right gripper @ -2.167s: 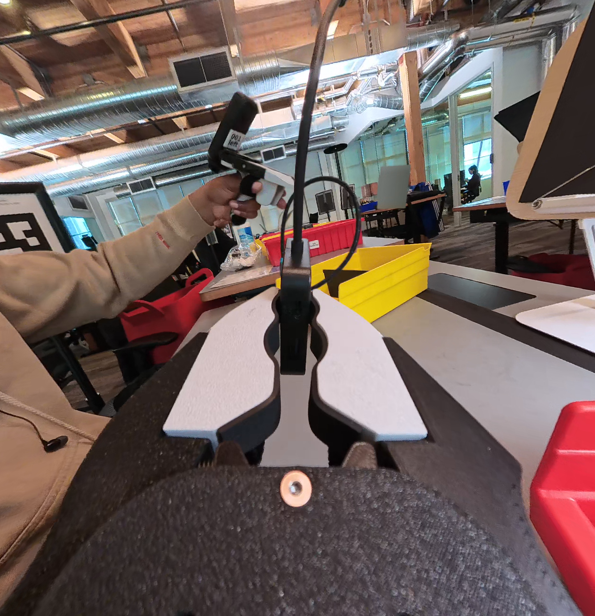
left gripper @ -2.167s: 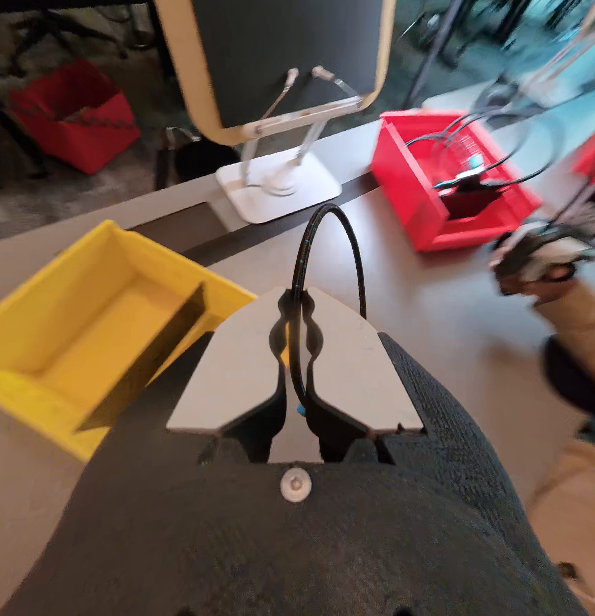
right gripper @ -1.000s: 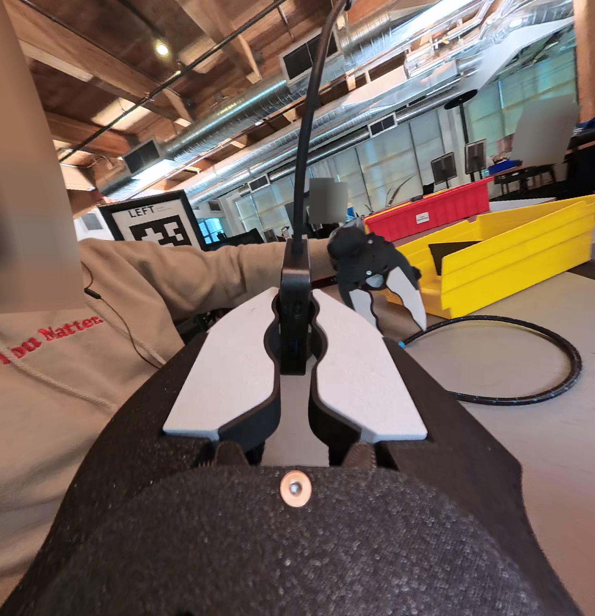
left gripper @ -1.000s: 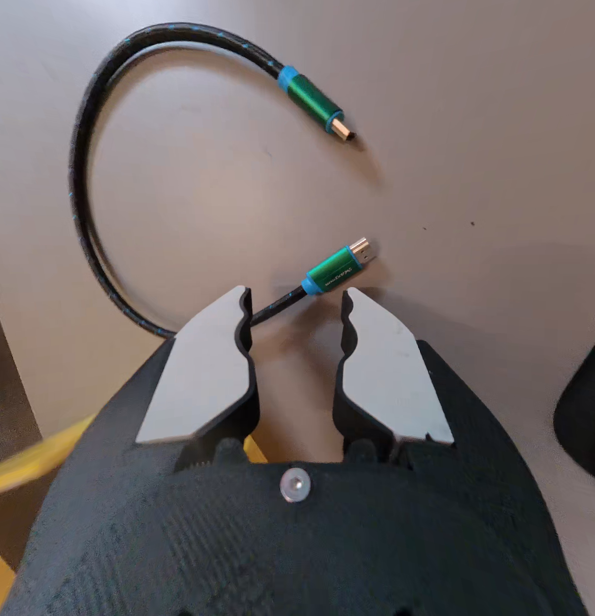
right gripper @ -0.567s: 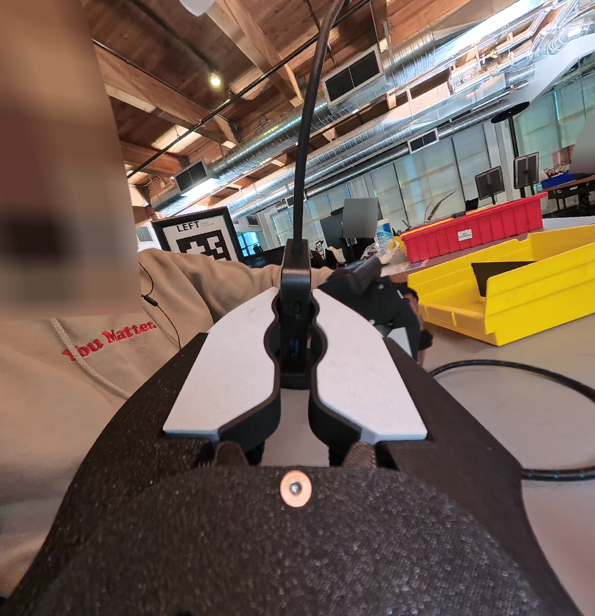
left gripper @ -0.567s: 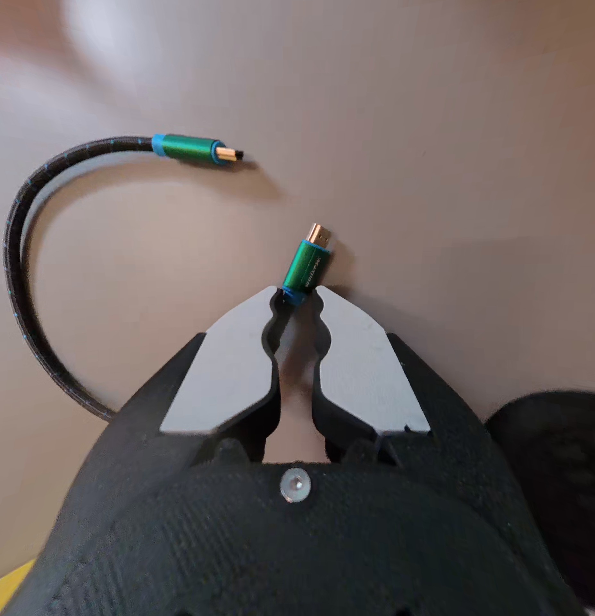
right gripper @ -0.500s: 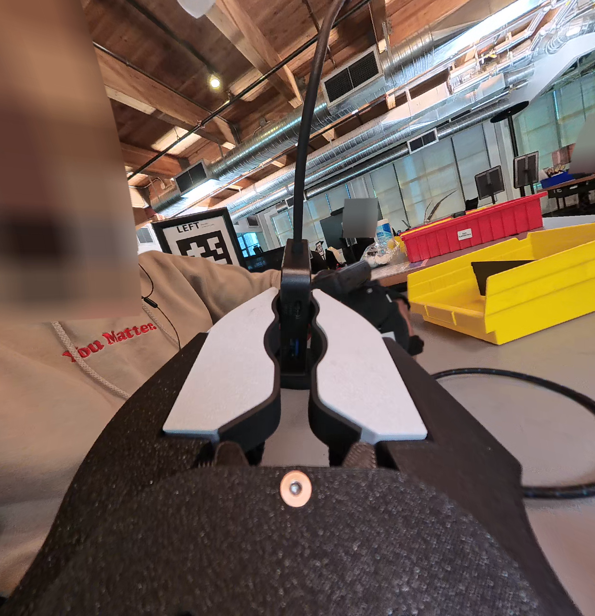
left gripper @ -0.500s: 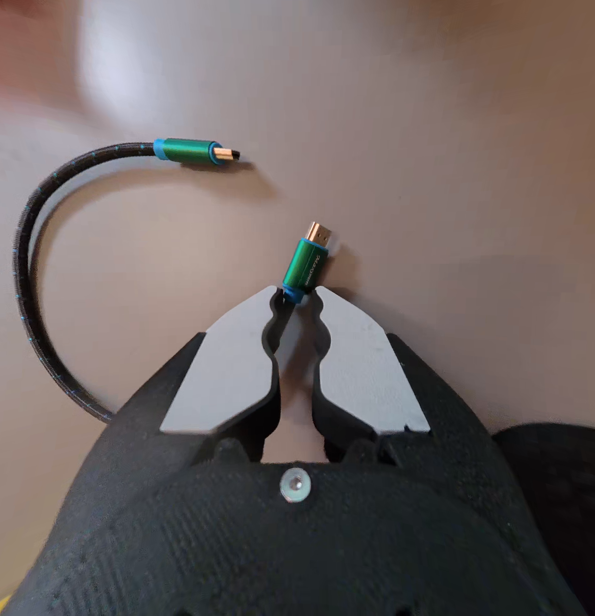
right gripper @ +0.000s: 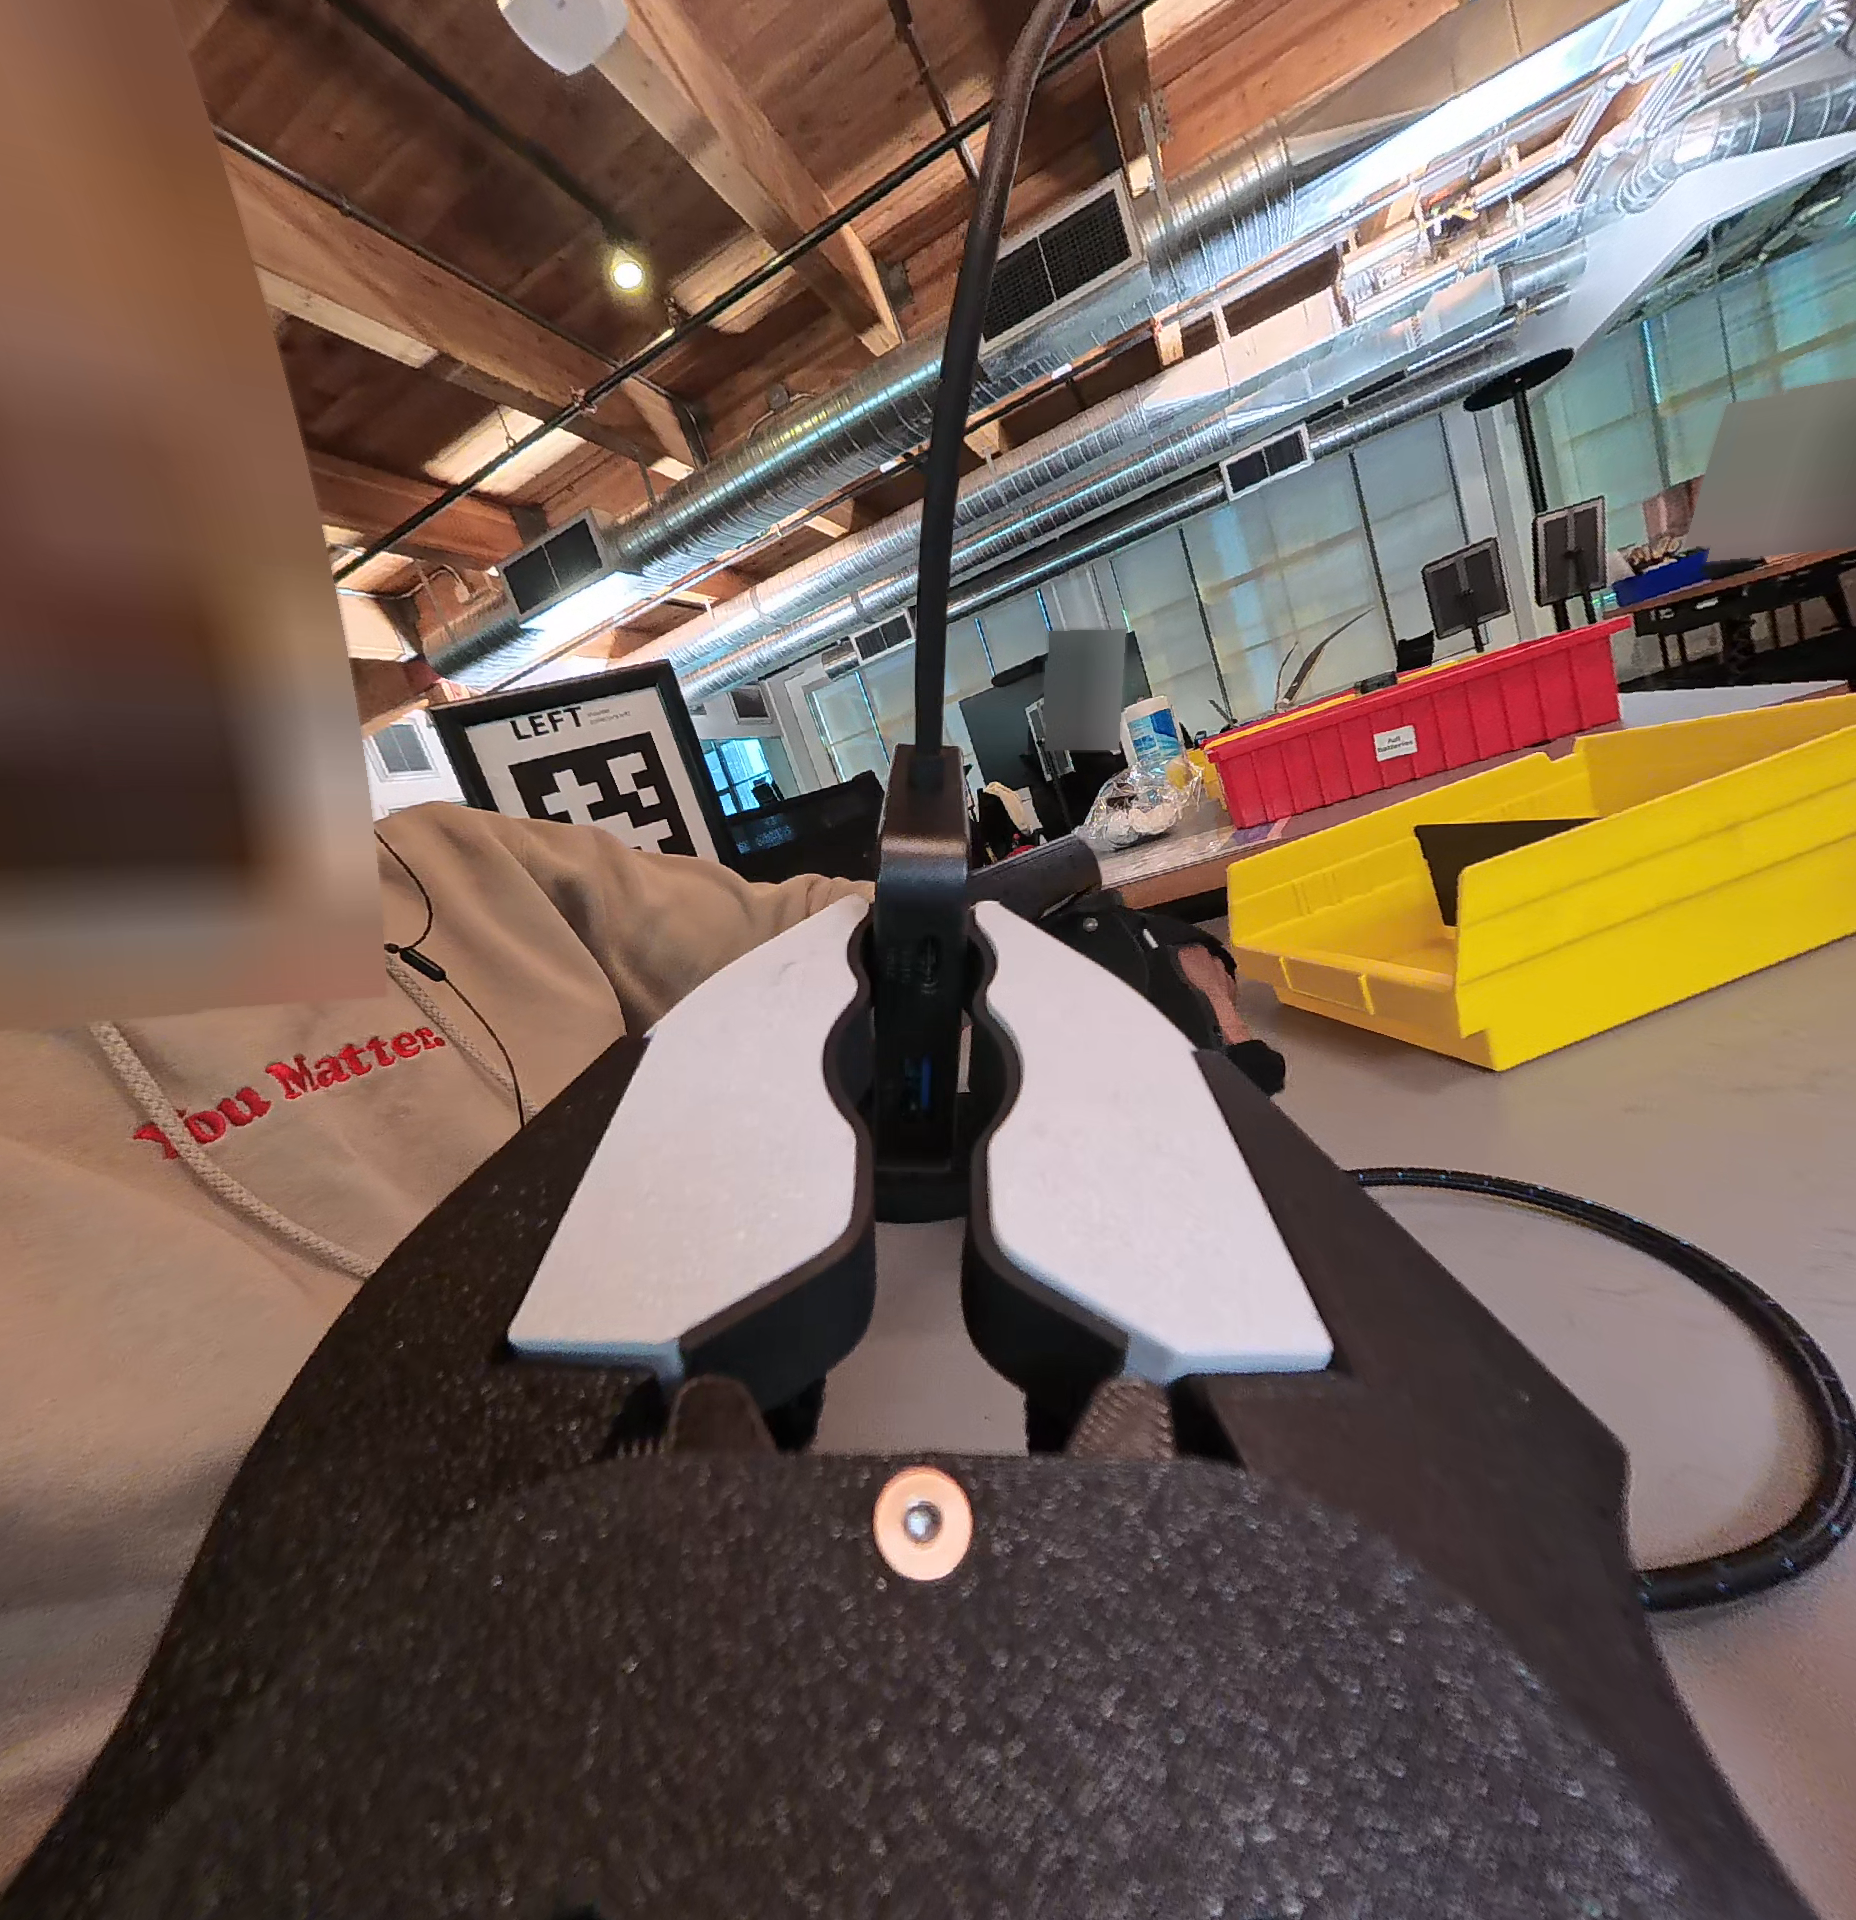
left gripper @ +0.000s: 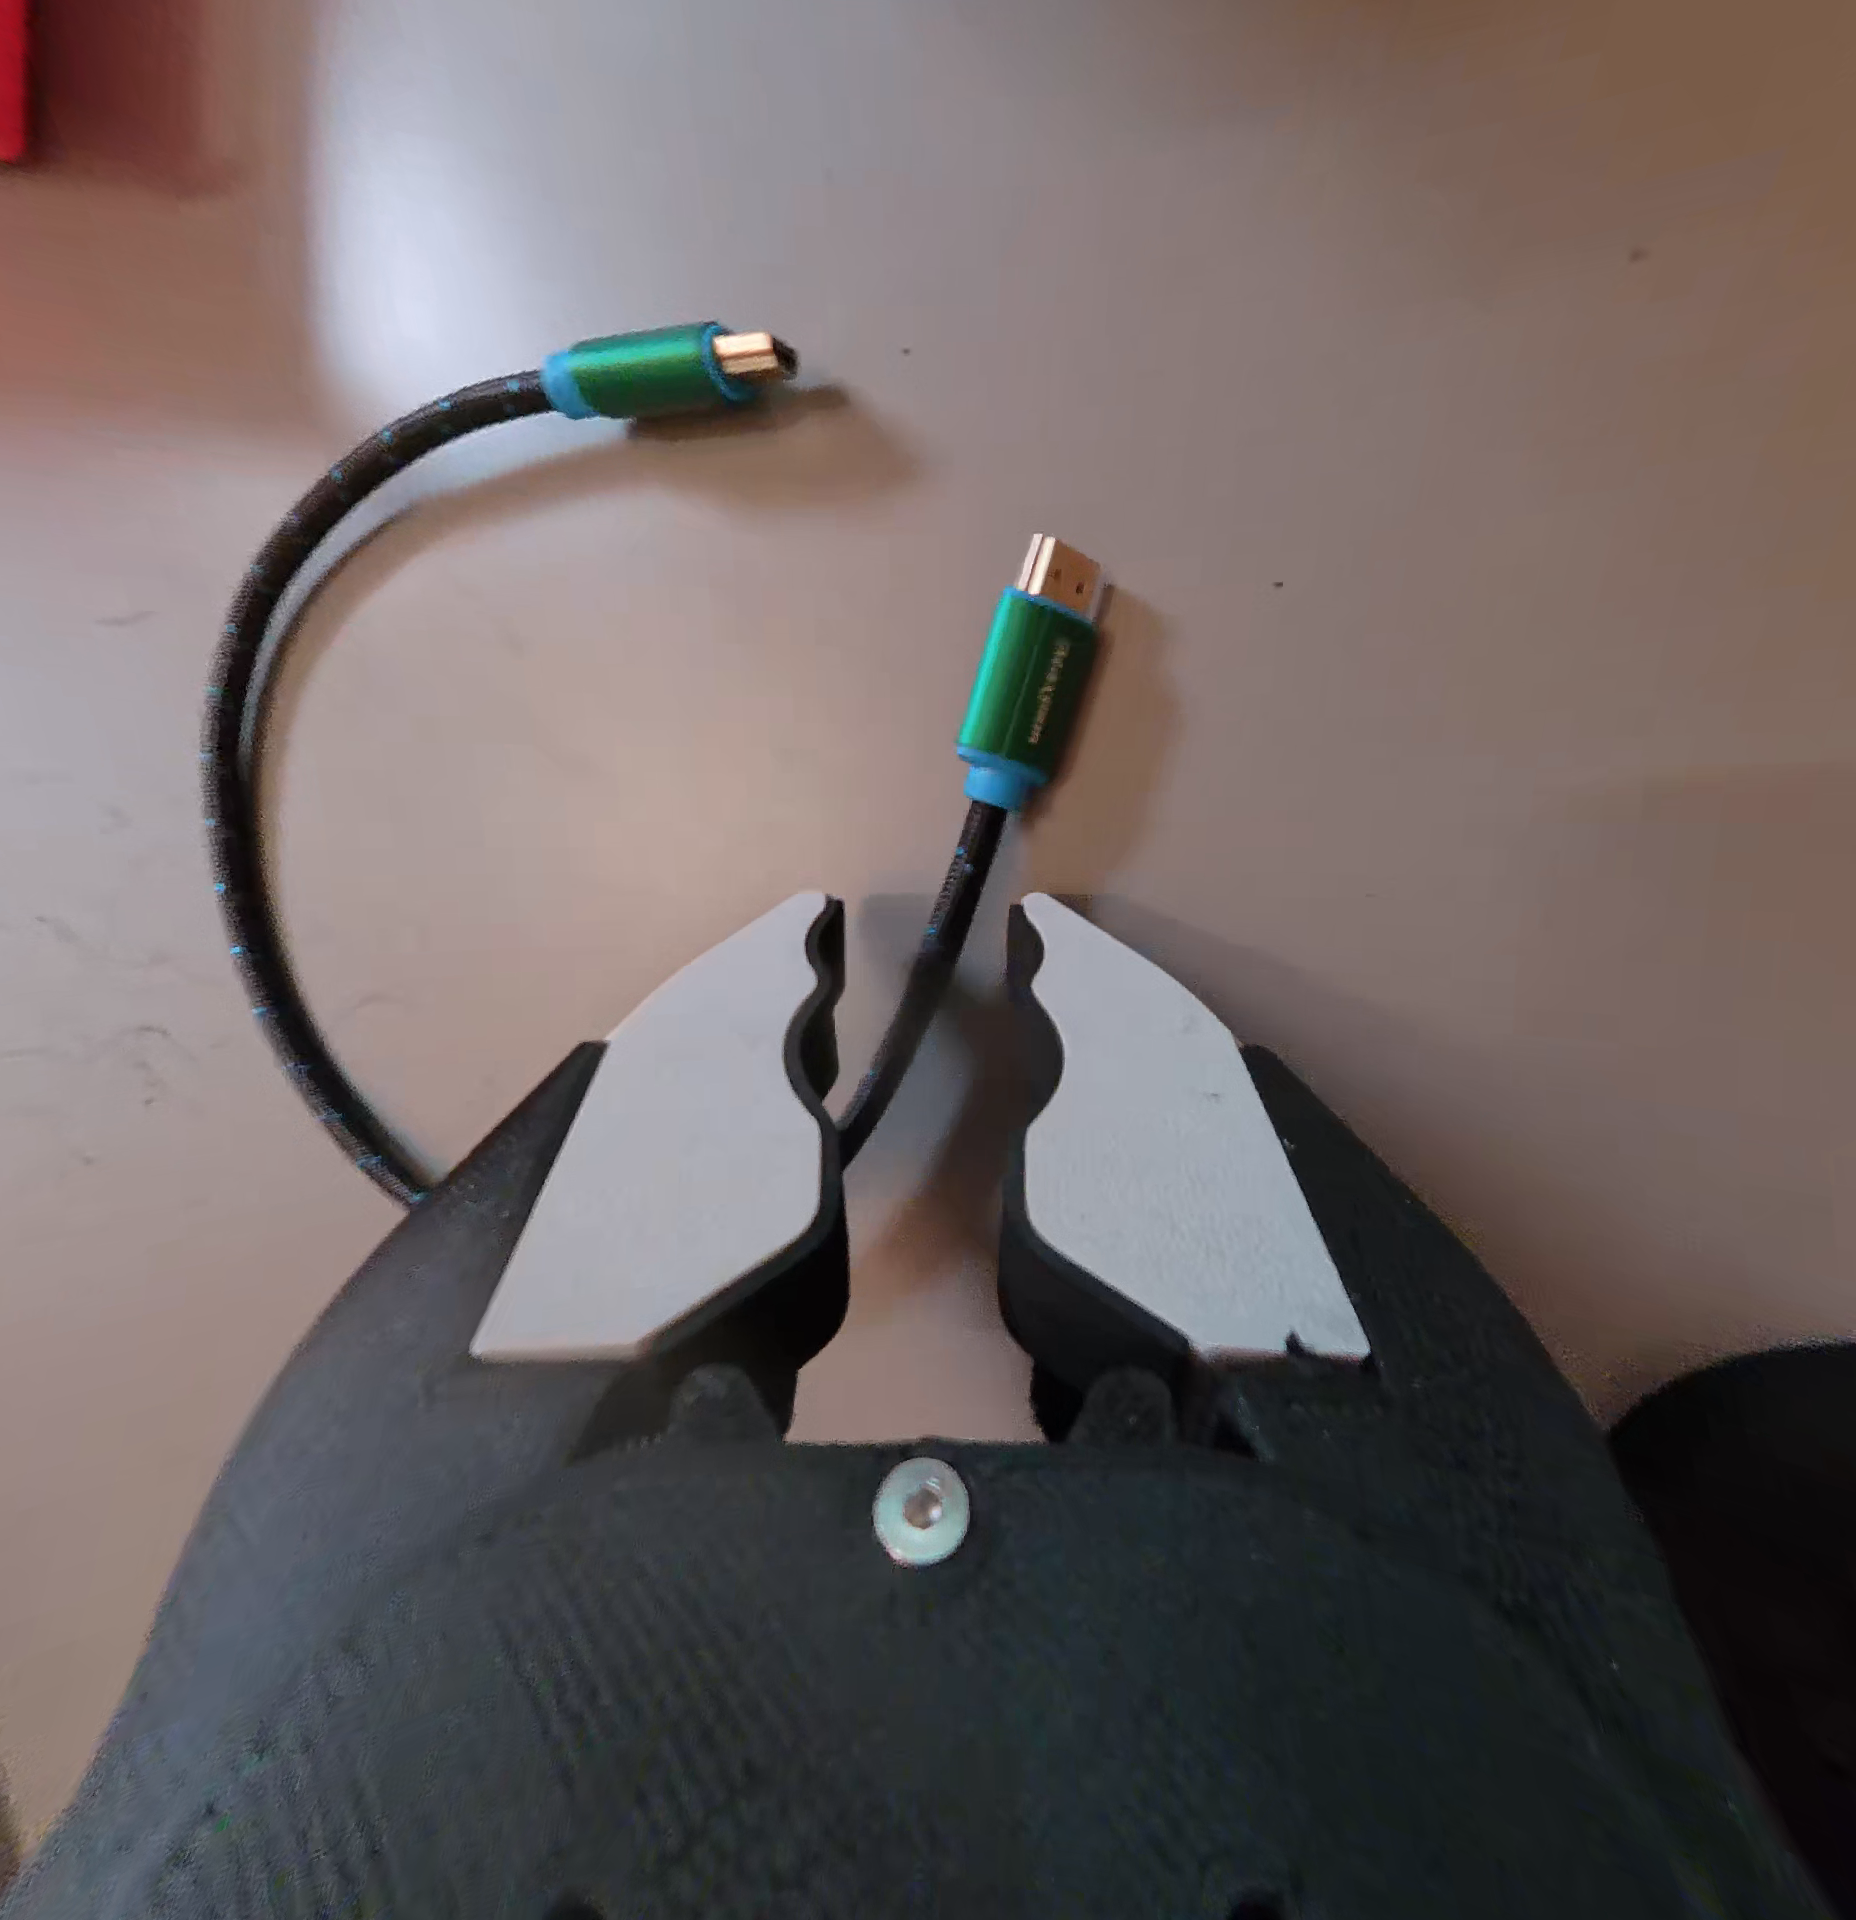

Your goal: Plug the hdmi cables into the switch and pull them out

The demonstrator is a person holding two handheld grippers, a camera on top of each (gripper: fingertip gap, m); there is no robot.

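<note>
Fingers on the left gripper (left gripper: 924, 914) are spread around the hdmi cable (left gripper: 228, 831), right gripper (right gripper: 919, 925) pinches the switch (right gripper: 922, 935). Looks like pickup stage; next, grab nearer the green plug (left gripper: 1028, 686).

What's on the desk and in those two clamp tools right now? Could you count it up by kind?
Braided HDMI cable: 1
Green plugs on it: 2
Black switch, clamped in the right gripper: 1
Yellow bin: 1
Red bin: 1
Grippers, counting the left gripper, jaws open: 2
Total: 8
</note>
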